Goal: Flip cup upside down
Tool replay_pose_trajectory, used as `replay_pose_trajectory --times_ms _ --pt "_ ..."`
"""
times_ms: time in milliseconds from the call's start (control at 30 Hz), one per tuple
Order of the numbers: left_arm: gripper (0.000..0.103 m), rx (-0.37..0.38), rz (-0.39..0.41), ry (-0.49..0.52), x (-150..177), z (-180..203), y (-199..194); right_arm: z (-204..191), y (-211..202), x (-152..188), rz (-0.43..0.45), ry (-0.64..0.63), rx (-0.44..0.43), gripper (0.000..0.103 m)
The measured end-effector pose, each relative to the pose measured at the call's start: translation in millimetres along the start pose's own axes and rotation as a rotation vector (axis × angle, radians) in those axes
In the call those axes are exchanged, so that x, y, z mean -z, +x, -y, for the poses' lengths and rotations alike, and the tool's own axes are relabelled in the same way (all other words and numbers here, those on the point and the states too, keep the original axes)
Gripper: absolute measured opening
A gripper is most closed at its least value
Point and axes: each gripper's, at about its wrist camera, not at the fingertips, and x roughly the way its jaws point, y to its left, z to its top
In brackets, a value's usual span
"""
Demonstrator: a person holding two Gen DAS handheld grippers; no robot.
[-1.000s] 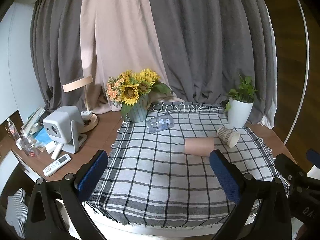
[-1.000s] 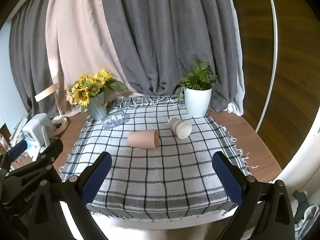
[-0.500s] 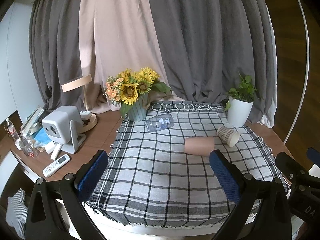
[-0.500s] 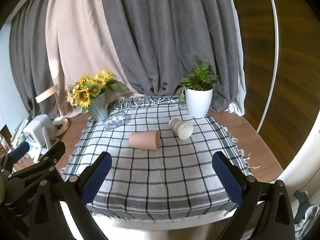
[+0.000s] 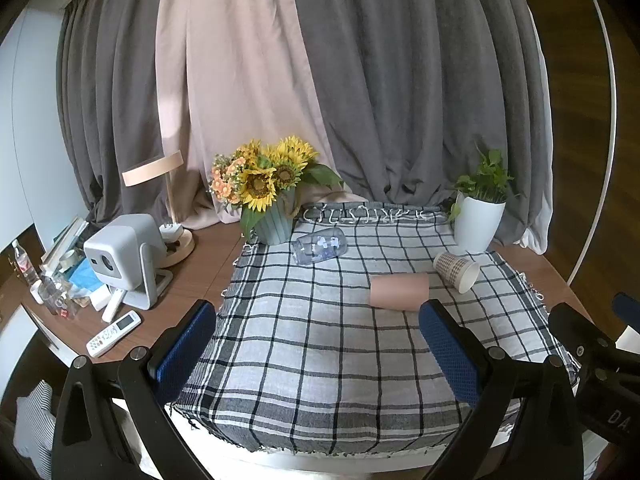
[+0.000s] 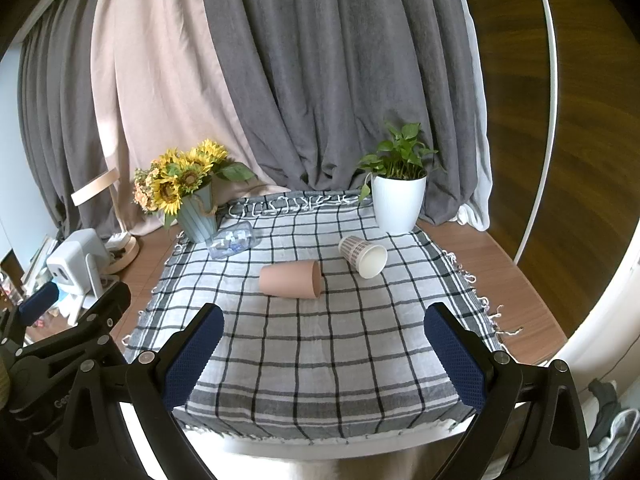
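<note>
A pink cup (image 5: pixel 398 291) (image 6: pixel 290 279) lies on its side in the middle of the checked cloth, mouth to the right. A patterned paper cup (image 5: pixel 457 271) (image 6: pixel 363 256) lies on its side just right of it, mouth towards me. A clear glass cup (image 5: pixel 318 245) (image 6: pixel 234 242) lies on its side near the sunflower vase. My left gripper (image 5: pixel 316 344) is open and empty above the cloth's near edge. My right gripper (image 6: pixel 320 350) is open and empty, also at the near edge, well short of the cups.
A sunflower vase (image 5: pixel 274 228) (image 6: pixel 198 222) stands at the cloth's back left, a white potted plant (image 5: pixel 478 222) (image 6: pixel 398 206) at the back right. A white projector (image 5: pixel 124 258), a remote (image 5: pixel 114 333) and small items sit on the wooden table at the left. Curtains hang behind.
Both views have shifted only slightly; the grippers stay open and the cups have not moved.
</note>
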Motion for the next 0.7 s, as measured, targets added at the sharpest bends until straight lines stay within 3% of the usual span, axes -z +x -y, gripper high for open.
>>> replay_pose_trajectory --times_ms 700 --pt "0.103 0.011 -0.005 0.001 6.2 -0.7 -1.1 -4.8 -2.7 3.0 0.004 -0.002 -0.005 0.101"
